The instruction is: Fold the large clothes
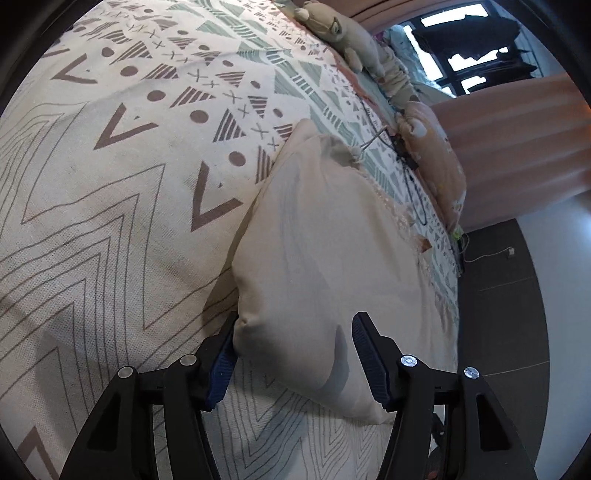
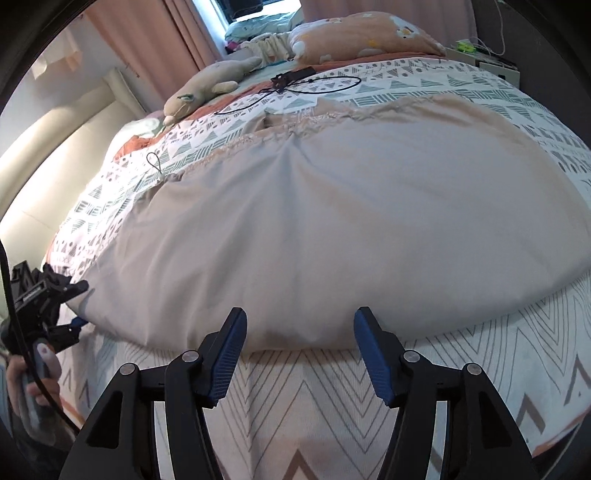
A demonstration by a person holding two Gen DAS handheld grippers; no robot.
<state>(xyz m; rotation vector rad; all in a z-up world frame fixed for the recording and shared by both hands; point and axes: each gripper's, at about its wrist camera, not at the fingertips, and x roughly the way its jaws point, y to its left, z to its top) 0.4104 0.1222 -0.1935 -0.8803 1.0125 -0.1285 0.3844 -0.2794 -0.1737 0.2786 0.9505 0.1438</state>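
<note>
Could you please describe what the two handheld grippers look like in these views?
Both match: the left gripper and right gripper each have angular black linkage arms with round silver rivets at the pivots. Each finger ends in a flat, dark blue ribbed pad. In the right wrist view, the left gripper shows a black body, a black cable looping past it, and a grey handle.

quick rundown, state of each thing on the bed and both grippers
beige garment: spread flat on the bed, lace edge at the far side
left gripper: open, garment's corner between its jaws
right gripper: open, at the garment's near edge
black cord: loose, looped
stuffed toy: lying down
orange pillow: lying flat
</note>
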